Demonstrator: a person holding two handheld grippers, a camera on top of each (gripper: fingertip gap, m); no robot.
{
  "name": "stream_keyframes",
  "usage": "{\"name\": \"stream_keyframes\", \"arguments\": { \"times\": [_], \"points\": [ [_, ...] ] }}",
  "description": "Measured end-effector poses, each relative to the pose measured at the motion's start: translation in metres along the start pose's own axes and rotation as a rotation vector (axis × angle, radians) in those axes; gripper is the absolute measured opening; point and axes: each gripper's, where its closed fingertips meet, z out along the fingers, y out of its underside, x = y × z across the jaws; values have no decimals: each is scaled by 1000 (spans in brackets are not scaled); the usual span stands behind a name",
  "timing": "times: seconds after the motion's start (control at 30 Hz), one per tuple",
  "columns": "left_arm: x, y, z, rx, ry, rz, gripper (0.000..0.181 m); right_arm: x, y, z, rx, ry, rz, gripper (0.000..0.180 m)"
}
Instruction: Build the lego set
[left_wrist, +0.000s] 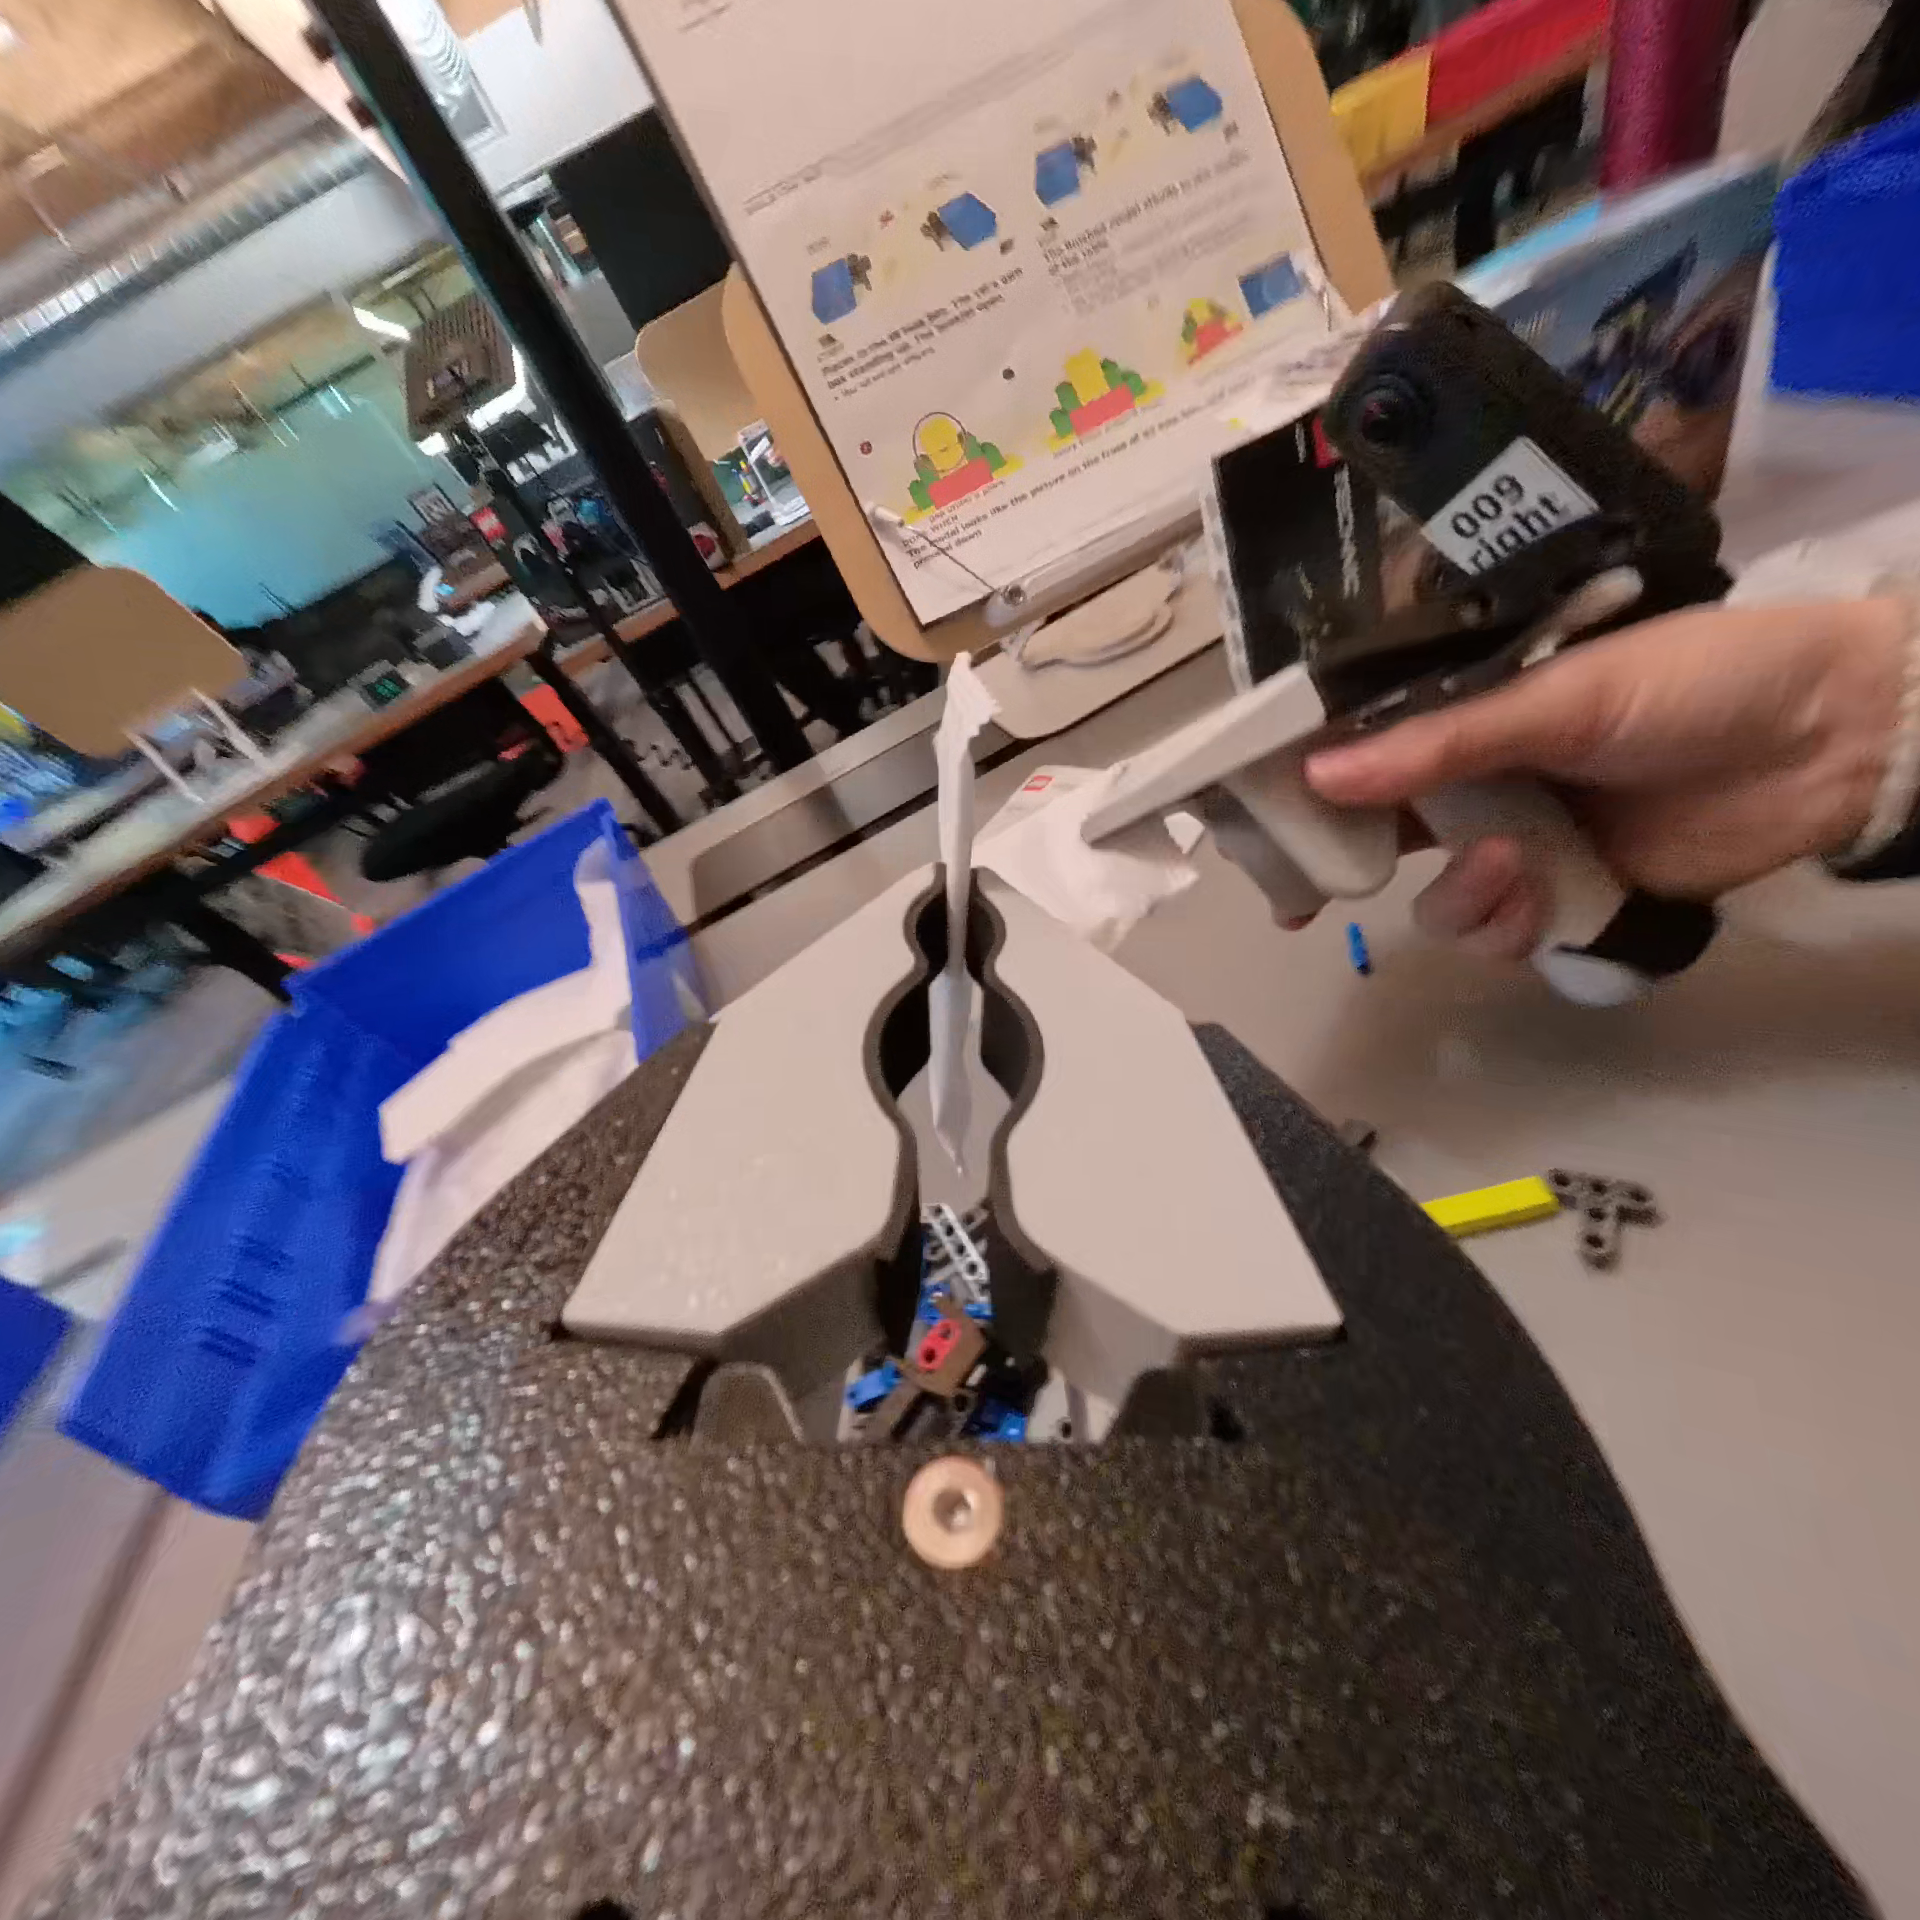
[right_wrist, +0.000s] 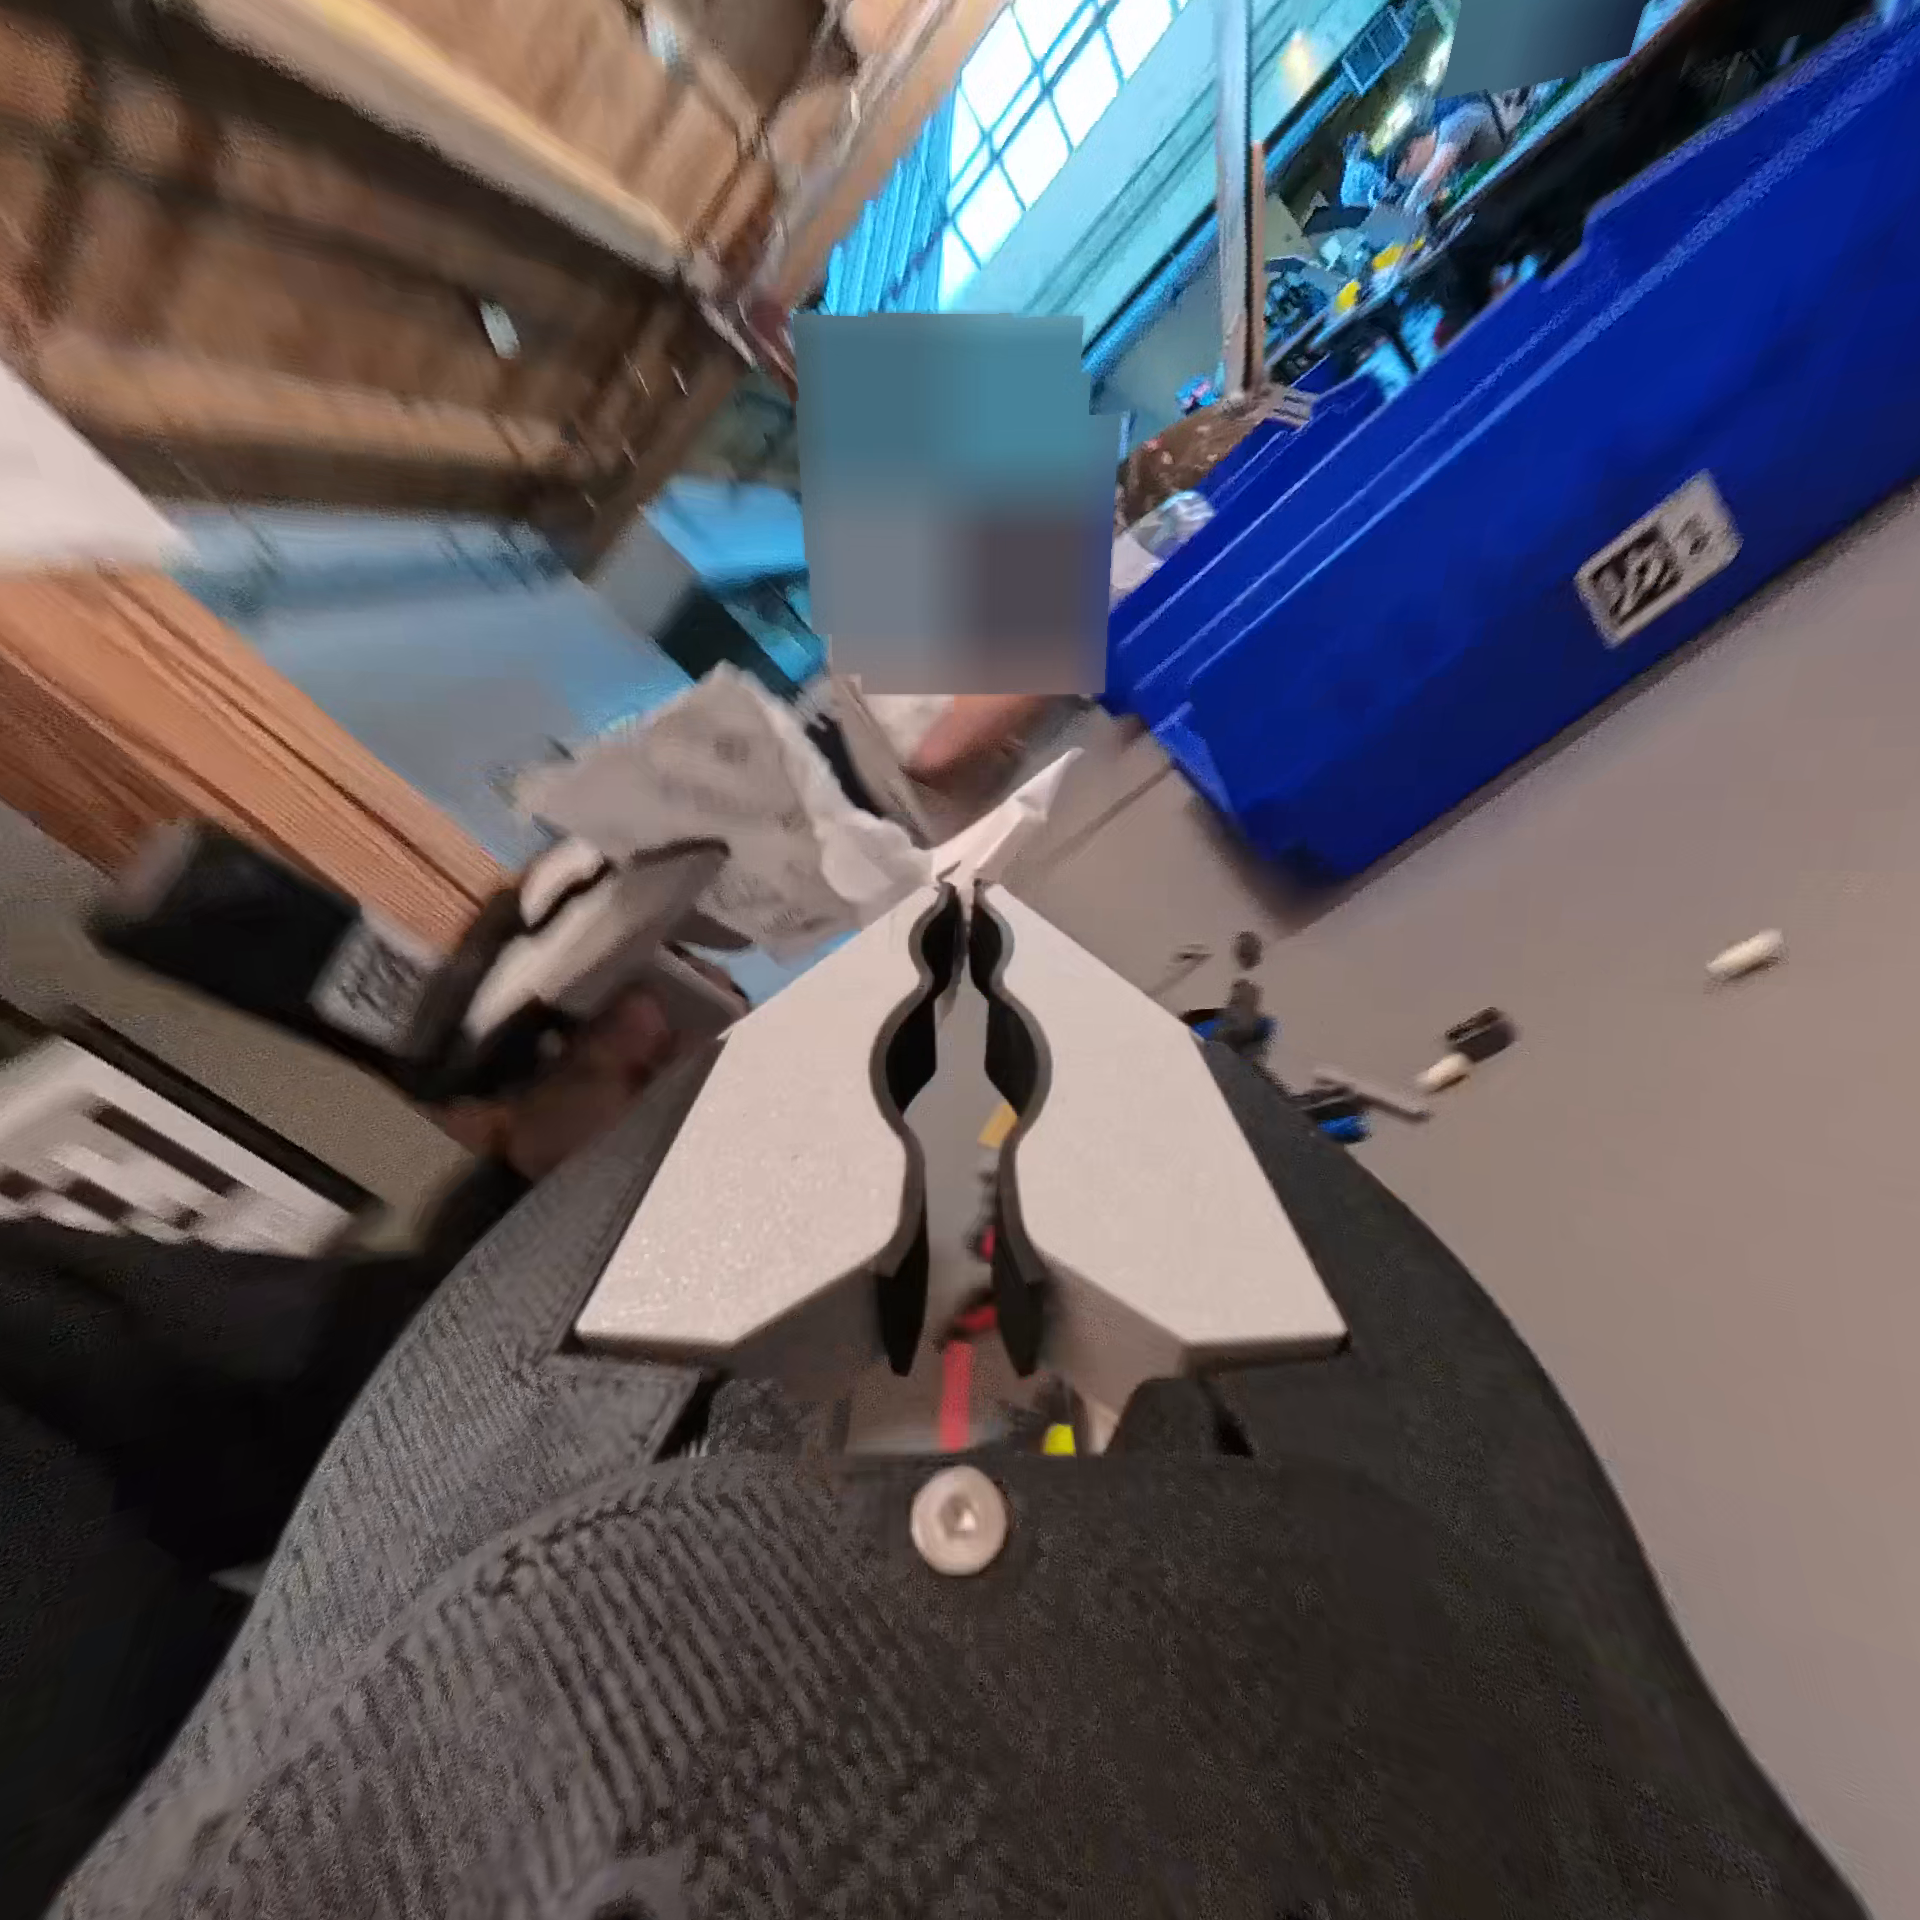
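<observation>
In the left wrist view my left gripper (left_wrist: 961, 883) is shut on a narrow strip of white paper (left_wrist: 958, 790) that stands up between its fingers. A crumpled white paper bag (left_wrist: 1081, 883) lies just right of it. My right gripper (left_wrist: 1096, 831), held by a hand, has its fingertips at that bag. In the right wrist view my right gripper (right_wrist: 961, 888) is shut on the white paper bag (right_wrist: 769, 821), with a paper corner (right_wrist: 1023, 816) sticking out past the tips. The left gripper (right_wrist: 582, 925) shows blurred at the left, close to the bag. Small lego pieces (left_wrist: 945, 1345) show under my left gripper.
A blue bin (left_wrist: 343, 1122) with white paper in it stands at the left. An instruction sheet on a cardboard stand (left_wrist: 997, 312) is behind. A yellow piece (left_wrist: 1486, 1210), a grey piece (left_wrist: 1605, 1216) and a blue pin (left_wrist: 1358, 948) lie on the table. Another blue bin (right_wrist: 1507, 623) and loose pieces (right_wrist: 1475, 1034) show at the right.
</observation>
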Motion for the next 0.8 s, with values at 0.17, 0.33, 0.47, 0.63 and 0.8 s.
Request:
{"name": "stream_keyframes", "arguments": {
  "times": [0.17, 0.33, 0.47, 0.63, 0.8],
  "points": [
    [4, 16, -15, 192, 71, 100, 0, -22, 15, 11, -94, 19, -696, 0],
    [33, 33, -37, 289, -107, 819, 4, -20, 29, 14, -152, 69, -1163, 0],
    [33, 54, -35, 264, -167, 1046, 17, -33, 10, 13, 16, -26, -945, 0],
    [28, 65, -31, 222, 21, 702, 52, -21, 1, 5, 47, -17, -936, 0],
    [-3, 60, -34, 123, 239, 29, 41, -19, 21, 4, -46, -77, -1001, 0]
  ]
}}
